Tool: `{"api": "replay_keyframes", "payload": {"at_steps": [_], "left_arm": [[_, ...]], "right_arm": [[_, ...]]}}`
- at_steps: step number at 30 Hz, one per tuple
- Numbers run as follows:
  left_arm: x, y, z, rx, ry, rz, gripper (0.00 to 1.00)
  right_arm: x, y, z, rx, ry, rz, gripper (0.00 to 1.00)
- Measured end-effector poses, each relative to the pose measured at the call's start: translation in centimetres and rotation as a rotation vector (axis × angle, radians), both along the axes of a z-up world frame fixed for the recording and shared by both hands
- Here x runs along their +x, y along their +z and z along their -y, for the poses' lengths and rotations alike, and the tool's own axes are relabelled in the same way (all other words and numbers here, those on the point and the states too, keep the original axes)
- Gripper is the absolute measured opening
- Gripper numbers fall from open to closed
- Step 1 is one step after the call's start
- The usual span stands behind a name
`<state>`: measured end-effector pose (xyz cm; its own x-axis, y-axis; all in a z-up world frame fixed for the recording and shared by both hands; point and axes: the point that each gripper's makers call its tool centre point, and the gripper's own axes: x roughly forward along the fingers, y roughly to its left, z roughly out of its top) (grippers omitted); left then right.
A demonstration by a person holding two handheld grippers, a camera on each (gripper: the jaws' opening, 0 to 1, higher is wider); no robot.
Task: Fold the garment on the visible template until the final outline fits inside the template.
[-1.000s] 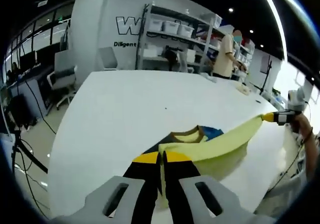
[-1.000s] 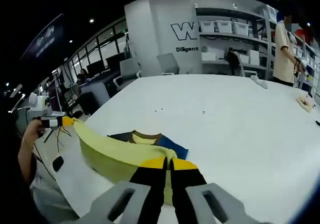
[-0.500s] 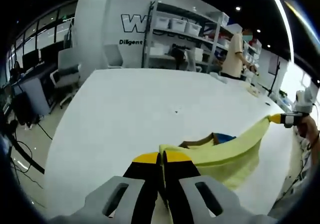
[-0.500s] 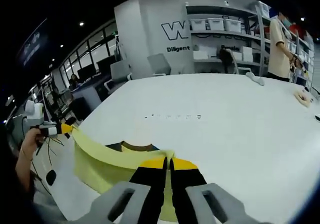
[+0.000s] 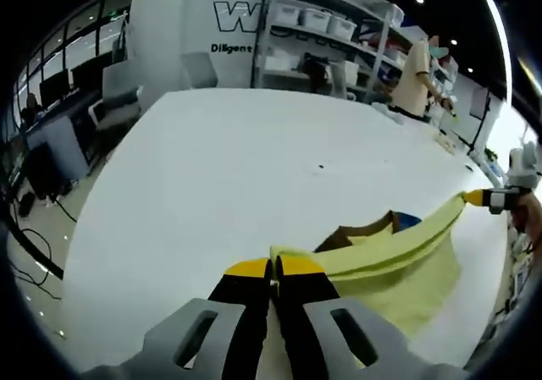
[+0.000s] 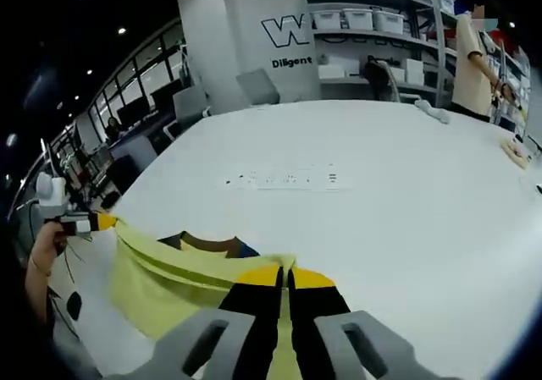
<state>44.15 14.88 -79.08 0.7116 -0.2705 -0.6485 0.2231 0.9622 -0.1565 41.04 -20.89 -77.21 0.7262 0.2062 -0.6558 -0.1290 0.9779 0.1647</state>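
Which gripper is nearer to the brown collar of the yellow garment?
Neither, as far as these views show. The left gripper and right gripper each clamp one end of the yellow garment, with the brown collar between them.

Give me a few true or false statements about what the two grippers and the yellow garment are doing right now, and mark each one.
1. The left gripper is shut on the yellow garment. True.
2. The right gripper is open and holds nothing. False: it is shut on the garment's edge.
3. The garment stretches between the two grippers. True.
4. The garment lies on a dark wooden table. False: the table is white.
5. A person stands by the shelves in the background. True.
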Motion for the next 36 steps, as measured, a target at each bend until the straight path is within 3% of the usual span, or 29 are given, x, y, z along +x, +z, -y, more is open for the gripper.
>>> {"api": "replay_keyframes", "payload": {"at_steps": [8,17,23,29,33,36], "left_arm": [[0.8,-2.8,-0.1,-0.018,0.05,-0.041,0.0],[1.4,-5.6,-0.4,-0.093,0.131,-0.096,0.0],[1.7,-5.9,-0.4,-0.104,0.141,-0.08,0.0],[1.7,-6.4,-0.4,-0.085,0.141,-0.078,0.0],[1.8,-6.0,-0.1,-0.03,0.067,-0.033,0.01],[1.9,-5.3,-0.2,0.053,-0.01,0.019,0.11]], "right_arm": [[1.4,-2.7,0.2,0.03,-0.021,-0.021,0.0],[2.5,-6.0,0.5,0.172,-0.088,-0.065,0.0],[3.1,-7.1,0.9,0.229,-0.102,-0.055,0.0],[3.3,-8.1,0.6,0.201,-0.069,-0.046,0.0],[3.3,-8.0,0.4,0.162,-0.02,-0.024,0.0],[3.2,-7.5,0.6,0.109,0.017,0.01,0.14]]}}
